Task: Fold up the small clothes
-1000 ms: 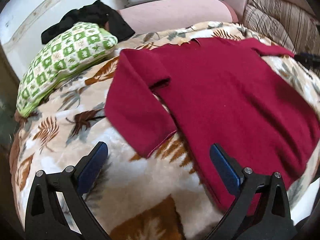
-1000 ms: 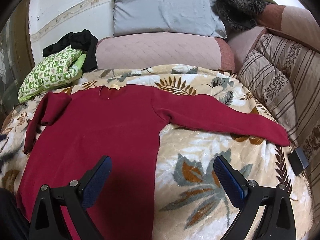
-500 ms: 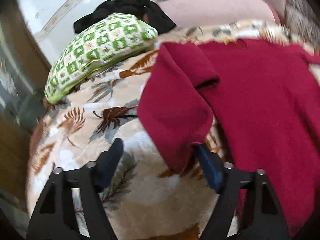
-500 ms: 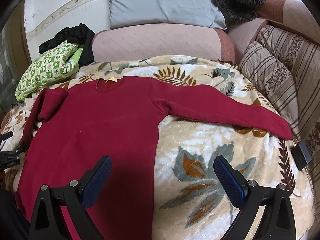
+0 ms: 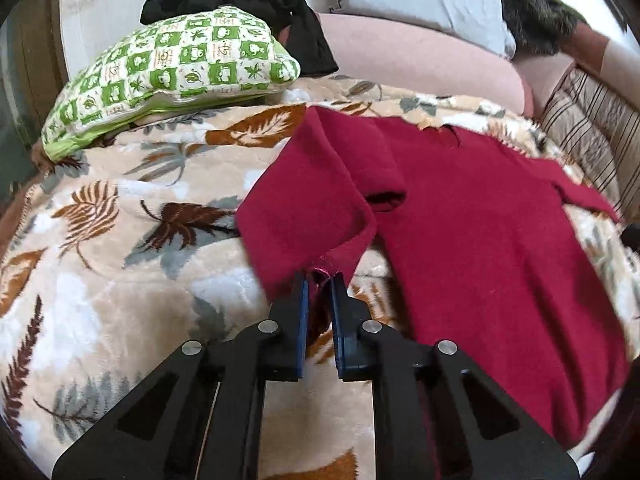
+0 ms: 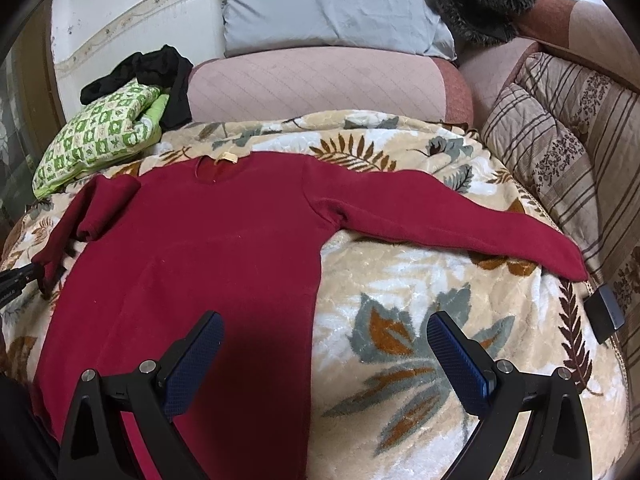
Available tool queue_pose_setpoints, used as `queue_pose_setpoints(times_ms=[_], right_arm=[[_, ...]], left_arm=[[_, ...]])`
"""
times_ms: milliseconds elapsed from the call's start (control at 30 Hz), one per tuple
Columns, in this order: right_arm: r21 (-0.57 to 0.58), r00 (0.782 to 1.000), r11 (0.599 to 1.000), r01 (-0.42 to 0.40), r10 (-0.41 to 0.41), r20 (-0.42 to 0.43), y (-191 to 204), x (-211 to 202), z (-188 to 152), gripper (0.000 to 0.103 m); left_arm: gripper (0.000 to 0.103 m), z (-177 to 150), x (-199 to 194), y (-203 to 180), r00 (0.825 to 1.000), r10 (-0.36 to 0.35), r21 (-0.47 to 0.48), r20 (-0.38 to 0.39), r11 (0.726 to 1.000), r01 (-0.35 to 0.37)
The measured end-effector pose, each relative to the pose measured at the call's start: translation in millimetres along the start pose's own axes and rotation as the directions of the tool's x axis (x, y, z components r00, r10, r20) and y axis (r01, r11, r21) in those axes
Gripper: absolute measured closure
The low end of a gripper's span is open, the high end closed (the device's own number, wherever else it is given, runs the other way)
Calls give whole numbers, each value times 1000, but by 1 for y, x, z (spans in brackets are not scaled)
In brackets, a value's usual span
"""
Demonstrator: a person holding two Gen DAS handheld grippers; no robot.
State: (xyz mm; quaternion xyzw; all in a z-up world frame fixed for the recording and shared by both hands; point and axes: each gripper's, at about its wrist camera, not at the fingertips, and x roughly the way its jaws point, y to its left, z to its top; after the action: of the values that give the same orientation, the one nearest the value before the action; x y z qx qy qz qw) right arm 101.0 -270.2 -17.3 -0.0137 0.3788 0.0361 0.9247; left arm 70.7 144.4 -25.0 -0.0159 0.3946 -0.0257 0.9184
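Note:
A dark red long-sleeved sweater point(image 6: 208, 256) lies flat on a leaf-patterned blanket point(image 6: 420, 320), neck towards the pillows. Its right sleeve point(image 6: 460, 224) stretches out to the right. Its left sleeve point(image 5: 304, 208) is bent back on itself. My left gripper point(image 5: 319, 278) is shut on that sleeve's cuff and lifts it slightly; it shows at the left edge of the right wrist view point(image 6: 24, 276). My right gripper point(image 6: 324, 340) is open and empty, hovering over the sweater's right lower edge and the blanket.
A green checked cushion point(image 5: 172, 68) with black clothing point(image 5: 256, 4) on it lies at the back left. A pink bolster point(image 6: 316, 84) and grey pillow point(image 6: 332, 8) are behind. Striped cushions point(image 6: 560, 140) line the right. A small dark object point(image 6: 606, 312) lies at the blanket's right edge.
My left gripper moved forward to the left sleeve's cuff and closed on it. The sleeve end is now pulled up. The right gripper stayed open and shifted only slightly.

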Motion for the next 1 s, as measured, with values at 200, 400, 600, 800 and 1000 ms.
queue_pose_setpoints(times_ms=[200,400,600,800,1000], right_arm=[[-23,999,1000,-19,20,34,7,-6,1,2],[-50,999,999,-21,23,40,13,-8,1,2],[-67,988,996,-61,70,135,30,-28,1,2],[-224,954,946,-232,266,137,113,-42,10,2],[-277,964,939,-203,241,111,142,-22,-19,2]], left_arm=[[97,23,-27,3,991,-122,-84,49,989,126],[97,53,-65,6,955,-254,-176,154,944,280],[97,89,-84,2,897,-385,-258,215,864,433],[97,73,-51,-15,985,-170,-94,36,981,173],[82,25,-2,-37,984,-101,41,-147,993,108]])
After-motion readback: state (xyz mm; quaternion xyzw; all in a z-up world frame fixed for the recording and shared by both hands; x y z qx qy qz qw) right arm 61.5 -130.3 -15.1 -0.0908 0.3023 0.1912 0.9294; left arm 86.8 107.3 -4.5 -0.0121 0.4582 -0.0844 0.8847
